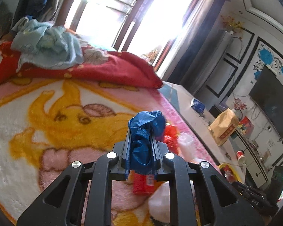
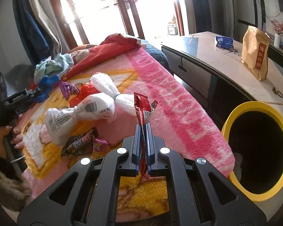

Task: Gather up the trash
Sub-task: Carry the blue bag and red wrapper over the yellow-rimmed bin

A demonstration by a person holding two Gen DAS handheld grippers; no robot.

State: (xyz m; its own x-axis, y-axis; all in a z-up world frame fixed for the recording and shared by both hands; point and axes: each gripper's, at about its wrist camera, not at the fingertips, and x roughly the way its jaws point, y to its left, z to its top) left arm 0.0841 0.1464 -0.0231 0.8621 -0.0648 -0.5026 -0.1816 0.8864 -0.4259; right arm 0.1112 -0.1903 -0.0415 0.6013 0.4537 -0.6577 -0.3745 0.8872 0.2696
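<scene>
Right tool pinches a red wrapper; left tool pinches blue plastic. Releasing short of the yellow bin risks dropping either onto the bed.

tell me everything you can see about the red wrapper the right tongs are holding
The red wrapper is a thin, glossy plastic snack packet with white print and a torn, crumpled top. It stands upright, pinched flat between the blue pads of the right tongs, its lower end poking out below them. It hangs in the air above the pink blanket, touching nothing else, with the yellow-rimmed bin off to its right.
</scene>
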